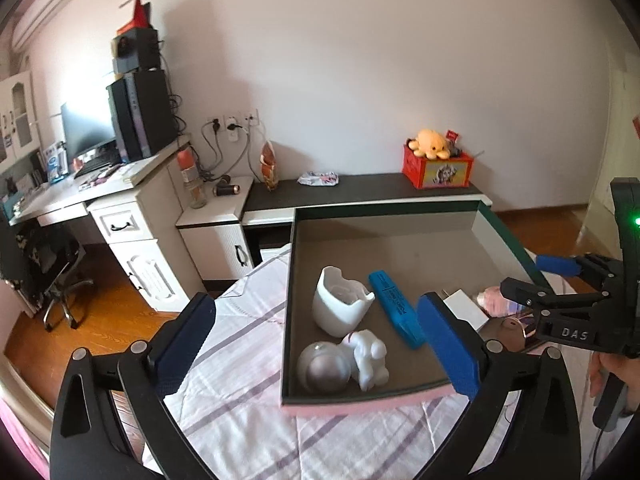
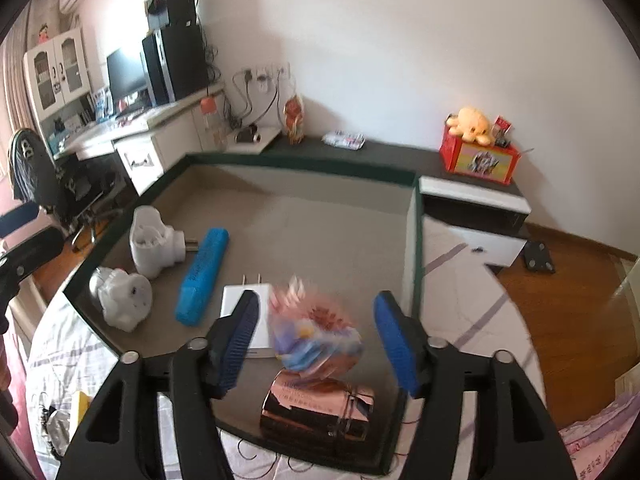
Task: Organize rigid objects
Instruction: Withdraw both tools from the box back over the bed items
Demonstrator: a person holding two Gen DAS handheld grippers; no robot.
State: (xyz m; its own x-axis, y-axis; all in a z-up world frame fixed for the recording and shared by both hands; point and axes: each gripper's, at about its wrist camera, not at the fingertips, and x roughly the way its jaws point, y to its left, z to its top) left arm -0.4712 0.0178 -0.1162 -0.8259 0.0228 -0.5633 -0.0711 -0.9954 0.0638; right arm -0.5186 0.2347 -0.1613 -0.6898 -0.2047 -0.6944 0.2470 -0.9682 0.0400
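Striped pink-and-white bedsheet [image 1: 240, 360] lies under everything, and on it sits my grey-floored tray [image 1: 380, 236] with dark green walls. Inside the tray, at its left side, a white ceramic cup [image 1: 340, 304] stands upright, with a white figurine [image 1: 370, 354] and a silvery ball [image 1: 322, 368] just near of it, the two touching each other. Right of the cup lies a blue case [image 1: 396, 308], running from far to near. Right of that again is a white charger [image 2: 240, 300], flat on the tray floor with its prongs pointing to the far side.

At the near right part of the tray sits a shiny pink box [image 2: 320, 408], and just beyond it a crinkly plastic packet [image 2: 316, 332], blurred in my right wrist view.

My right gripper [image 2: 316, 340] hangs over that packet with its blue pads spread wide on either side, neither one touching it, so it has hold of nothing. My left gripper [image 1: 316, 340] is also spread wide and holds nothing; it hovers at the near left edge of the tray, the figurine and ball showing between its pads.
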